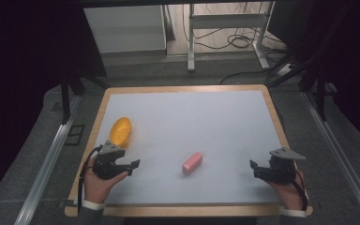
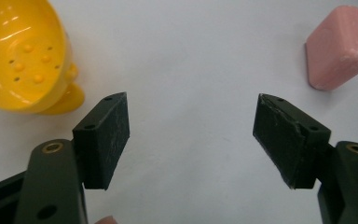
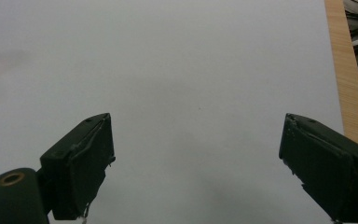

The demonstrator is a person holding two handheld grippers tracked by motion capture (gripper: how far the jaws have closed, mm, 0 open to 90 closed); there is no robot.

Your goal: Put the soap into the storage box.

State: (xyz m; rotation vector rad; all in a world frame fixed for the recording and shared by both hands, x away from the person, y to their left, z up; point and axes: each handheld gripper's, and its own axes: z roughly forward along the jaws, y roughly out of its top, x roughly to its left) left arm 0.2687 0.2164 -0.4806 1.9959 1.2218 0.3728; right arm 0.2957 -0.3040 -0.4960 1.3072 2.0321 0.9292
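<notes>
Landmark: the pink soap bar (image 1: 192, 162), lying flat on the white table (image 1: 206, 122), roughly mid-width and toward the person's side. Left gripper (image 1: 132, 165) sits to the left of the bar, well apart from it, jaws spread wide with nothing between them; in the left gripper view the bar (image 2: 339, 46) lies ahead and off to the right of the gap, not lined up with it. Yellow soap dish (image 1: 121, 131), perforated and studded inside, stands farther left of the bar, just behind the left gripper. Right gripper (image 1: 255, 169) rests to the right of the bar, well apart, jaws likewise wide and empty, bare table under them. Handling guess: the bar looks rigid, fairly light, with bevelled edges and a smooth, possibly slick surface; it should not crush, but pads could skate off the slanted corners. Best hold is probably across the two long flat sides near the middle, pads square to them. The dish looks like thin hard plastic, light and liable to tip if nudged.
</notes>
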